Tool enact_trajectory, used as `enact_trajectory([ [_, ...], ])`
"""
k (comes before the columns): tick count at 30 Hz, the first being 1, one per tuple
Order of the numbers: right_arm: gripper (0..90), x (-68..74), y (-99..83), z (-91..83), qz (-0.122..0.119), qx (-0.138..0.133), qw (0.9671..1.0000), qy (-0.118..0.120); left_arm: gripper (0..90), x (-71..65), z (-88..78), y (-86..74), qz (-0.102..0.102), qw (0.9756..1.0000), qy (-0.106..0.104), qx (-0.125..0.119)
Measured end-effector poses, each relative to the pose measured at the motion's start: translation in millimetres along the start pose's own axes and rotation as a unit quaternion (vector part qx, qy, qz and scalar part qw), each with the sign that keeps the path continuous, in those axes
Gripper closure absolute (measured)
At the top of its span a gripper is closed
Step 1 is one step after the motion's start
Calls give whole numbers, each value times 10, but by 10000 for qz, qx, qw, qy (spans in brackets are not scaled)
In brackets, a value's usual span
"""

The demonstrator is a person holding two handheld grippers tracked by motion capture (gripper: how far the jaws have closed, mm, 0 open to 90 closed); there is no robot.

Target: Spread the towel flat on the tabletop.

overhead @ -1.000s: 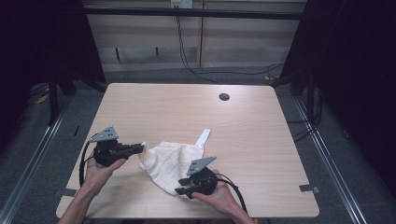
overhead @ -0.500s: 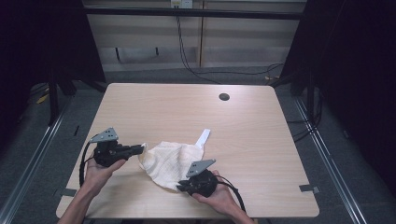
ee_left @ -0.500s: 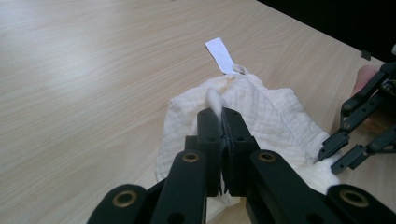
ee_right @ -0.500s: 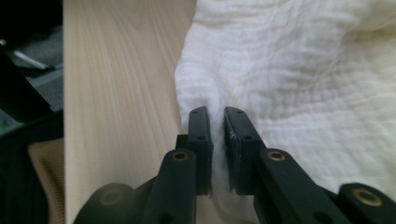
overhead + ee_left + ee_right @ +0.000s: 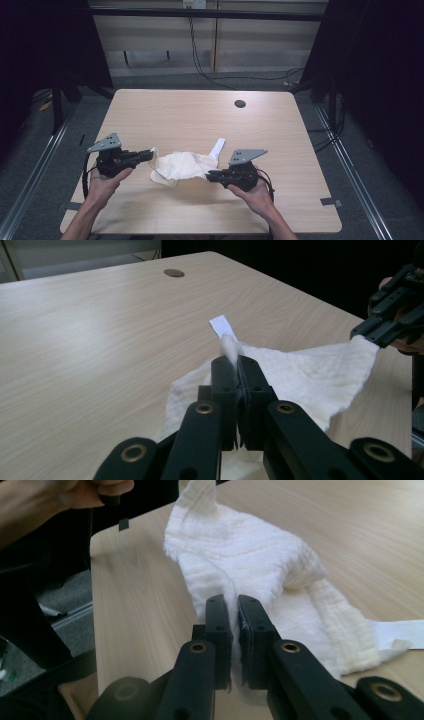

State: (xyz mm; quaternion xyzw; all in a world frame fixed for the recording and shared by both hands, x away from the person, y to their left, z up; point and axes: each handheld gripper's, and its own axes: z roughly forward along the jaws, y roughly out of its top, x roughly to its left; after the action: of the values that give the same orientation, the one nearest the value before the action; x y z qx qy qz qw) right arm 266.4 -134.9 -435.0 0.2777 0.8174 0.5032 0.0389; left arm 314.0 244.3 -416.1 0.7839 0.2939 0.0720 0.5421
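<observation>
The cloth point(image 5: 182, 166) is cream-white with a fine ribbed weave, and a plain white label point(image 5: 217, 148) sticks out from it. Both tongs, left point(image 5: 150, 154) and right point(image 5: 210, 175), are black with brass-coloured rivets and each carries a grey plate. The counter point(image 5: 190, 115) is pale wood grain with one dark round hole point(image 5: 240, 104).

Cloth point(image 5: 182, 165) on the table point(image 5: 200, 117) between left tongs point(image 5: 151, 154) and right tongs point(image 5: 209, 175), label point(image 5: 217, 148) behind it.
</observation>
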Motion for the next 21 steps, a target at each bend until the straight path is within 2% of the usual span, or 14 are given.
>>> enact_trajectory([
  [8,841,-64,92,-225,121,-372,9990,-207,878,-49,-48,75,43,9998,17,-171],
  [9,841,-83,126,-288,135,-462,9984,-288,877,-73,-51,100,17,9997,-67,-229],
  [11,841,-104,146,-320,213,-596,9976,-297,877,-101,-30,128,57,9996,-111,-255],
  [14,842,-129,192,-364,245,-673,9968,-351,878,-130,-23,154,67,9994,-155,-291],
  [15,842,-138,211,-386,256,-706,9965,-370,877,-149,-32,180,147,9994,-150,-273],
  [19,841,-169,270,-475,241,-828,9954,-423,877,-157,-66,203,147,9993,-144,-320],
  [21,843,-193,326,-598,170,-959,9940,-502,878,-168,-103,209,149,9991,-131,-379],
])
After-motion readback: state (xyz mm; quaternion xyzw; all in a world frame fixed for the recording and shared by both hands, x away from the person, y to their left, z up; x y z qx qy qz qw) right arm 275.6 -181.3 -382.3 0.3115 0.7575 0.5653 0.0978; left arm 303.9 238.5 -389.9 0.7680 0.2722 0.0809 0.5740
